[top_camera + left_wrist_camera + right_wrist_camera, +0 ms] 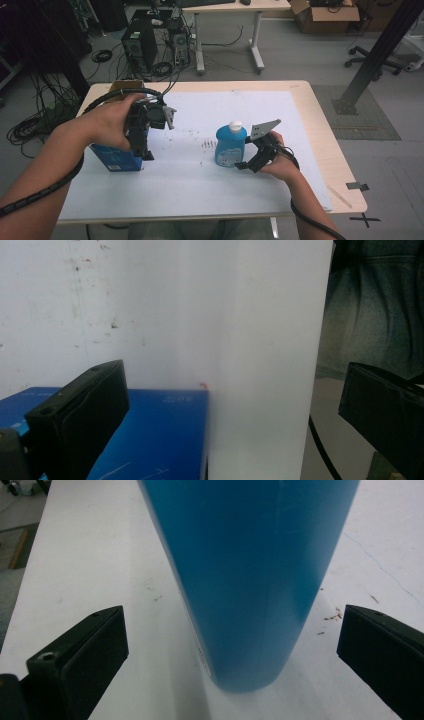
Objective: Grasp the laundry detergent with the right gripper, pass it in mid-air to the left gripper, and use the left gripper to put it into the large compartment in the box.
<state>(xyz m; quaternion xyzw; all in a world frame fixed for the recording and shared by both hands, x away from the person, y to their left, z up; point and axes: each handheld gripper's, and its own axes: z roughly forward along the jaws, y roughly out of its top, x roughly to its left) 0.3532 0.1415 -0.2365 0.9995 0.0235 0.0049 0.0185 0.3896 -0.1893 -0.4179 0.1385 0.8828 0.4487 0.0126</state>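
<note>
We have the right hand-held gripper (239,165) open, jaws either side of the blue bottle (230,145) standing mid-table (320,150), not pinching. Left hand-held gripper (145,152) open too, pointing down beside the blue box (116,159) at the left edge.

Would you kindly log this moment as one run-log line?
left hand-held gripper: open over blue box | right hand-held gripper: open around blue bottle, no contact | bottle: upright on table
</note>
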